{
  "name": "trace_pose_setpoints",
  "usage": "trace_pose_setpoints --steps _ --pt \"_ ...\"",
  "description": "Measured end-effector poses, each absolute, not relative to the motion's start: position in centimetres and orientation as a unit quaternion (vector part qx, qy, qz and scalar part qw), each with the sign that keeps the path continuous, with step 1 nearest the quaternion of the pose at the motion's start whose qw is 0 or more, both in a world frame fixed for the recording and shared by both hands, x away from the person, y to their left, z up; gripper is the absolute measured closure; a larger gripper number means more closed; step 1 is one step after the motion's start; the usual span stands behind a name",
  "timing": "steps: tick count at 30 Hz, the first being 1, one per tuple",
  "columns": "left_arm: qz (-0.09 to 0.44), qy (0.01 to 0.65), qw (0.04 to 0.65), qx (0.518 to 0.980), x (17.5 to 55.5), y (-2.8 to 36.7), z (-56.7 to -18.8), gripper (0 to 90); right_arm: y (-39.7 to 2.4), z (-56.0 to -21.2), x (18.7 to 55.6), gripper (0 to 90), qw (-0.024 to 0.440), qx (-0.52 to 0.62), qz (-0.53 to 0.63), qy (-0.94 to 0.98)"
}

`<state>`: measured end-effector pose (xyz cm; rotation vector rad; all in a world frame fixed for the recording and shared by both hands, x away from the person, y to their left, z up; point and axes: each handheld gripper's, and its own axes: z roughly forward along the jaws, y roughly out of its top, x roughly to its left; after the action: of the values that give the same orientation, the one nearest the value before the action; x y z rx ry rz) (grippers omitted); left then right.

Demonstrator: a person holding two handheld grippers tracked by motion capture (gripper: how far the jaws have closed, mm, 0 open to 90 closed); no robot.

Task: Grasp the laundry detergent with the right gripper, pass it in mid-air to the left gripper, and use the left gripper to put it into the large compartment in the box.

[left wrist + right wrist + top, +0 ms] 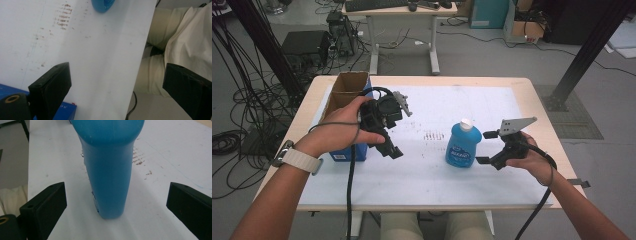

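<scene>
Jaws of the right gripper [113, 215] spread wide, flanking the blue bottle [107, 167] without touching it; jaws of the left gripper [117, 90] equally apart, empty, tilted over the near table edge beside the blue box [343, 151]. Bottle upright near the middle of the white sheet [422, 170], white cap [466, 123] on top, just left of the right gripper in the high view. Likely trouble: closing off-centre, nudging the narrow body with one jaw first and tipping it. Gripping too low on a tall, top-heavy shape, swinging on lift. Squeezing soft plastic, slipping out.
</scene>
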<state>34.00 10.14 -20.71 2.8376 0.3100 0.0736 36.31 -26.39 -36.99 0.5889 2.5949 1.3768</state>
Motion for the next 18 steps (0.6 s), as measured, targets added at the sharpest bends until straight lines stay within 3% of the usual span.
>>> trace_pose_setpoints --steps 18 --pt "0.026 0.109 0.145 0.983 34.06 10.09 -20.57 8.5 -26.56 -36.95 36.22 3.1 0.073 0.198 0.463 0.861"
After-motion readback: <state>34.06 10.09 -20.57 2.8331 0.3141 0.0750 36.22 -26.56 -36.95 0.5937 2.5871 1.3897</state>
